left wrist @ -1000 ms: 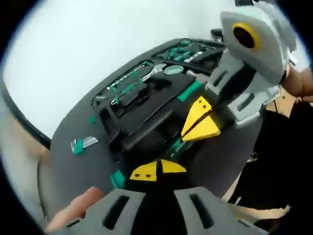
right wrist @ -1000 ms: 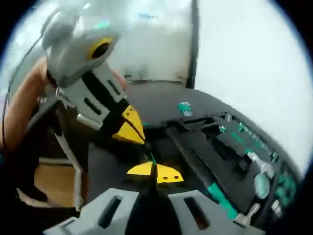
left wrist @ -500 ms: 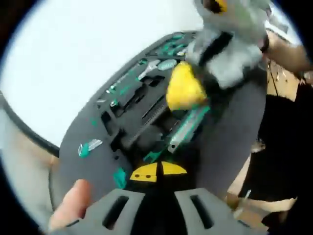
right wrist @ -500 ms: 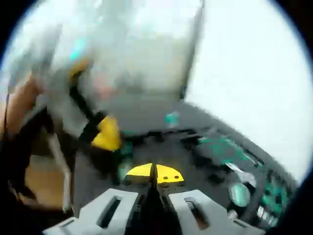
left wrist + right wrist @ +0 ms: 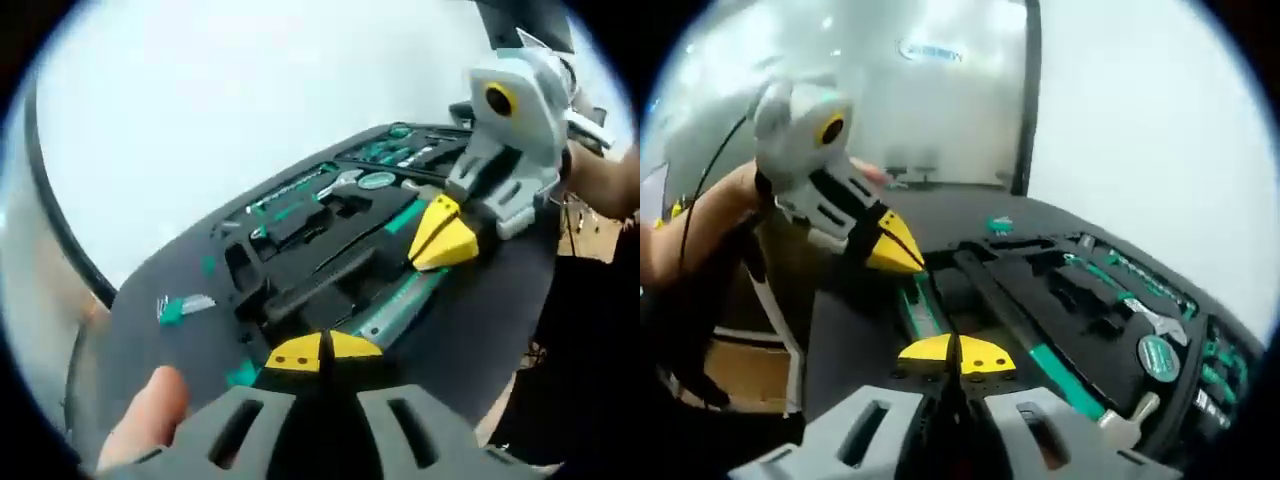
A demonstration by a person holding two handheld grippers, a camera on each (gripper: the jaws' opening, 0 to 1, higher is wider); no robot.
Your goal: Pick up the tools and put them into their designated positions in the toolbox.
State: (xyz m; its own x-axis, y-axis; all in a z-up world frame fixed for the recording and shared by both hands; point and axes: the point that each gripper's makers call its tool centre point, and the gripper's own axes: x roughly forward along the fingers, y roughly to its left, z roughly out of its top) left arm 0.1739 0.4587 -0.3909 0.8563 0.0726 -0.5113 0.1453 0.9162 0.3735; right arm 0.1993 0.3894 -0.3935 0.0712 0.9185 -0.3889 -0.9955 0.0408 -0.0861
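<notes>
Your left gripper [image 5: 322, 350] and right gripper [image 5: 956, 355] both have jaws pressed together, holding nothing; the toolbox [image 5: 1090, 310] lies just beyond them on the surface [image 5: 170, 350].

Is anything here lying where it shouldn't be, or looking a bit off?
Yes. A small bundle of green-handled keys lies loose on the dark table, outside the toolbox tray. A long green-and-silver tool rests slanted along the tray's near edge, seemingly not seated in a slot. Several slots look unfilled.
</notes>
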